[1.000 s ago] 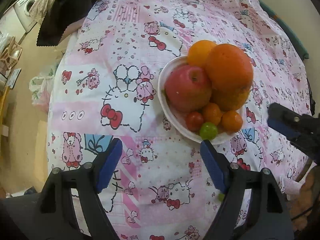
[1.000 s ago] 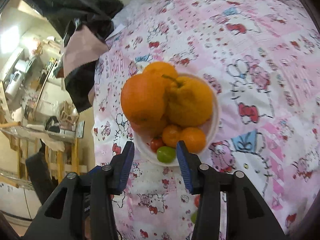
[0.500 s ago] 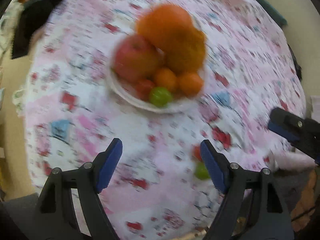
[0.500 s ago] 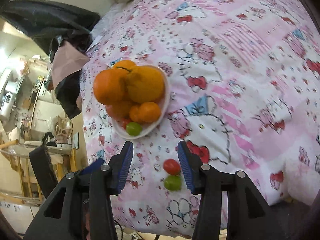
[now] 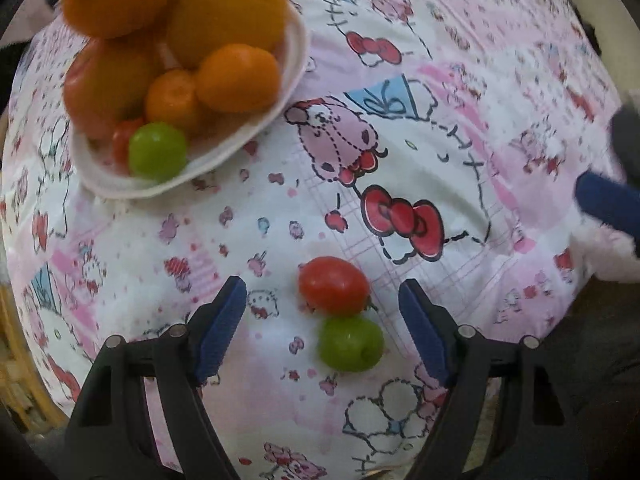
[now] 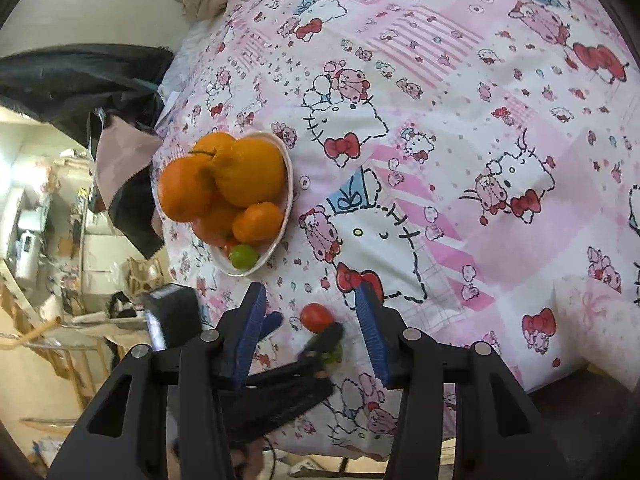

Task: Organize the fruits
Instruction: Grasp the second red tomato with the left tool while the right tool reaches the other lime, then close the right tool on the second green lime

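Step in hand, as judged: approach to the two loose fruits left outside the bowl. The left claw (image 5: 322,322) is pointed down w/ jaws apart, having just closed slightly; a red cherry tomato (image 5: 333,285) and a green one (image 5: 351,343), touching each other, are framed between the pads but not gripped. The heart-shaped bowl (image 5: 298,54) of oranges is seen up-left of it. The right claw (image 6: 312,330) is held apart & empty nearby. Next: descent onto one tomato, gentle closure so the other isn't nudged.

Black tongs (image 5: 322,320), blue ribbed pads (image 5: 218,330), silver screws
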The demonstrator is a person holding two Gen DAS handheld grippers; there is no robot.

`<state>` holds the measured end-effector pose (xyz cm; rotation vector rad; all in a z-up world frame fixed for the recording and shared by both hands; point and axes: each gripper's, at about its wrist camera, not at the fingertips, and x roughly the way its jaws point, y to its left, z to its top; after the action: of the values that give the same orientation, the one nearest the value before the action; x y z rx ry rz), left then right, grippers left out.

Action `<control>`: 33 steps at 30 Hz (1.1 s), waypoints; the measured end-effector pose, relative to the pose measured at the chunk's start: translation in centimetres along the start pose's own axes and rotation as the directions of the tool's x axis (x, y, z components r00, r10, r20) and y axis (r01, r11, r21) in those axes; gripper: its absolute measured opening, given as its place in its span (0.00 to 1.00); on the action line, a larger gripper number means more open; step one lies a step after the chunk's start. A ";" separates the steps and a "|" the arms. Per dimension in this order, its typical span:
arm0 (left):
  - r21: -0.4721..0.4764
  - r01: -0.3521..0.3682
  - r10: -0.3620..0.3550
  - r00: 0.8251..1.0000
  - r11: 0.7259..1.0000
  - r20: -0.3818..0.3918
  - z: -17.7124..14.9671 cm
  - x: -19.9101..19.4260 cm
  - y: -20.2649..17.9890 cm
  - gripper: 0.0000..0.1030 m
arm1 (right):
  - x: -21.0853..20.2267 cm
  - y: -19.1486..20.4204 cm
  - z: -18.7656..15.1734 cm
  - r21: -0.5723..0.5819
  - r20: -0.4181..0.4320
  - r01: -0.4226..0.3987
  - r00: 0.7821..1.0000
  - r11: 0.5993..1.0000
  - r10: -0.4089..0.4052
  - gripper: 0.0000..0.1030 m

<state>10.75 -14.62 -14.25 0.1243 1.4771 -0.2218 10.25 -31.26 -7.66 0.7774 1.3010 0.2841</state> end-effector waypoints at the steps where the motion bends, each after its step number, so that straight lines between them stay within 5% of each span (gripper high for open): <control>1: 0.003 -0.011 0.011 1.000 1.000 -0.002 0.1 0.2 -0.1 0.72 | 0.0 0.0 0.1 0.001 0.001 -0.005 1.000 1.000 0.005 0.48; 5: -0.003 -0.021 0.021 0.999 1.000 -0.024 0.4 1.0 -0.4 0.60 | -0.1 0.0 0.3 -0.001 -0.002 -0.007 1.000 1.000 0.007 0.48; 9: 0.028 -0.007 0.008 1.000 1.000 -0.015 0.8 0.4 -1.2 0.32 | 0.0 -0.2 0.5 0.014 -0.011 -0.022 1.000 1.000 0.022 0.48; 19: -0.017 0.009 -0.008 0.998 1.000 0.055 1.2 -3.5 0.2 0.32 | 0.2 0.3 0.5 -0.004 -0.003 -0.002 1.000 1.000 0.002 0.48; 33: -0.186 0.005 0.029 0.984 0.983 0.177 -3.5 -9.8 9.3 0.32 | 3.3 2.0 -1.2 -0.114 -0.082 0.093 0.991 0.989 -0.103 0.48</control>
<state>8.70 -4.09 -5.36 -0.0370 1.3097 -0.0820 10.52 -27.45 -8.91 0.6112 1.3898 0.3107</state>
